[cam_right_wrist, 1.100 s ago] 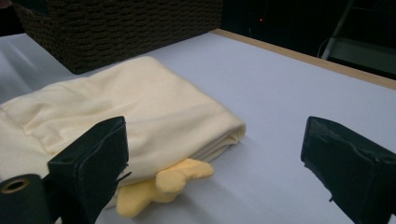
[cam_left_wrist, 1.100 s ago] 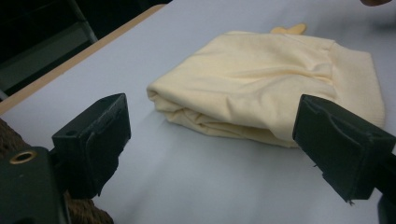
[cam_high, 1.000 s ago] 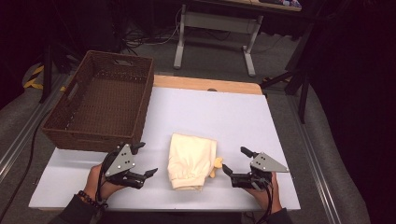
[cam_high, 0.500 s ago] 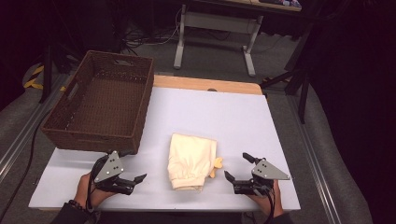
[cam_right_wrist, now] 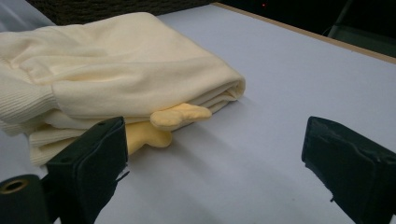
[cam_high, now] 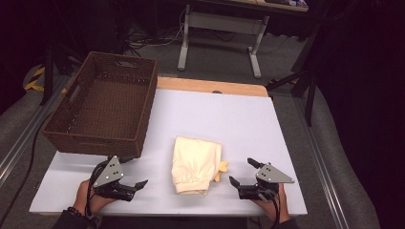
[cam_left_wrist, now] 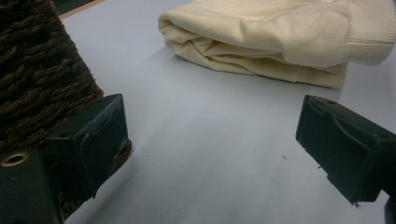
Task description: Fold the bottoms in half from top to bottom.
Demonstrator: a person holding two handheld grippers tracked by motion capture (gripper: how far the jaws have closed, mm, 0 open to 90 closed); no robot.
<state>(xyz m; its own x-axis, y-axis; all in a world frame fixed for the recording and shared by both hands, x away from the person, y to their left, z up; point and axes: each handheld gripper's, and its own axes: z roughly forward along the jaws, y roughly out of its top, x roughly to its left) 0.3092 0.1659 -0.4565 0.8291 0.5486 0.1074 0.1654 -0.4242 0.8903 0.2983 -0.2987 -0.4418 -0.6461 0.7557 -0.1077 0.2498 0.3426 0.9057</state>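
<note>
The folded cream sweatshirt (cam_high: 196, 163) lies near the desk's (cam_high: 229, 114) front edge, right of the wicker basket (cam_high: 107, 107). My left tongs (cam_high: 135, 183) and right tongs (cam_high: 237, 177) flank it, both spread wide and empty. Next I must close in and pinch its two sides.

Brown wicker basket (cam_high: 102, 109) at table's (cam_high: 229, 114) left rear; desk legs (cam_high: 217, 33) behind.

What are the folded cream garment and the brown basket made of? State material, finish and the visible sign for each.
Folded cream garment: looks like soft knit cotton or fleece, matte; its ribbed cuff and rounded, thick folds show in the left gripper view. The exact fibre is uncertain.
Brown basket: seems to be woven wicker or twisted paper cord, dark brown, dull; braided strands show up close in the left gripper view.
</note>
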